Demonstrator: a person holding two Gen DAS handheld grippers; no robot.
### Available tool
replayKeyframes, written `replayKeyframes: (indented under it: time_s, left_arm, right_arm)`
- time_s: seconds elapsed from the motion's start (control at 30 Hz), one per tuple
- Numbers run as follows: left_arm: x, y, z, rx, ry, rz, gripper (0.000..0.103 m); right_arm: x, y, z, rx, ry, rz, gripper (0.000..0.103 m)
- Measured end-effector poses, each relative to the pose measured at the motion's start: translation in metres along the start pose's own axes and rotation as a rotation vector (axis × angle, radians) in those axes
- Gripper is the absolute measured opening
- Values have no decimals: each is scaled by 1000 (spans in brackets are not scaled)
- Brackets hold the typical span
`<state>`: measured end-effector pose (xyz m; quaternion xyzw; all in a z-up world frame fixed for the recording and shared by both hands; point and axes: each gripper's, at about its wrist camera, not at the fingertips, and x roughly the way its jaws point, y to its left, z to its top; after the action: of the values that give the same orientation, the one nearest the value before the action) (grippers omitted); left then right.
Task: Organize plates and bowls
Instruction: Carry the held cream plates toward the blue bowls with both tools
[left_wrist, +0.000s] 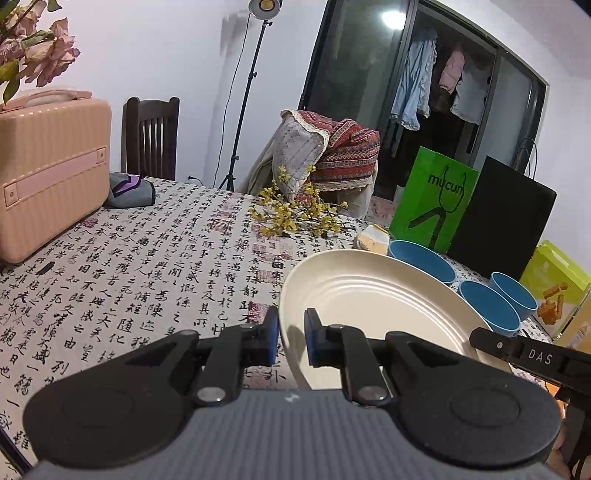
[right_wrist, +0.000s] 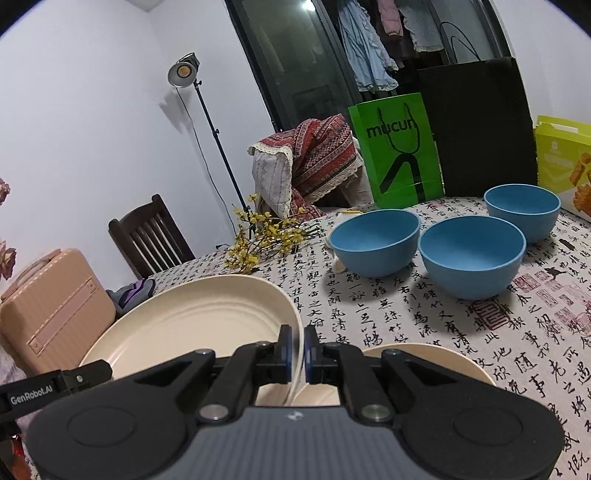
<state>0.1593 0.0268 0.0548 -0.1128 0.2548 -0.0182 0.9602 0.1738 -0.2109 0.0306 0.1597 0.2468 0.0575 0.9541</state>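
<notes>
On the table (right_wrist: 461, 343), three blue bowls (right_wrist: 471, 254), two cream plates (right_wrist: 192, 325), one pinched by both tools (right_wrist: 297, 350).

Both wrist views low, close over table (left_wrist: 155, 258) (shared: bowls (right_wrist: 471, 254)).

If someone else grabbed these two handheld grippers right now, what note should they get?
Left gripper: shut on the left rim of the cream plate.
Right gripper: shut on the same plate's right rim, so the plate is held by both, tilted above the tablecloth.
A second cream plate lies on the table just below the right gripper.
Three blue bowls stand apart from one another, unstacked, before the green bag.
Done: one plate picked up.
Left: probably set it on the second plate, then nest the bowls.
</notes>
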Motion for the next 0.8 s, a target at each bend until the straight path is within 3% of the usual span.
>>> replayKeyframes:
  time_s: [0.8]
  left_arm:
    - [3,-27,-25,26,9,-19,14]
  right_arm:
    - [-21,-31,-17,-12,-36,-38,7]
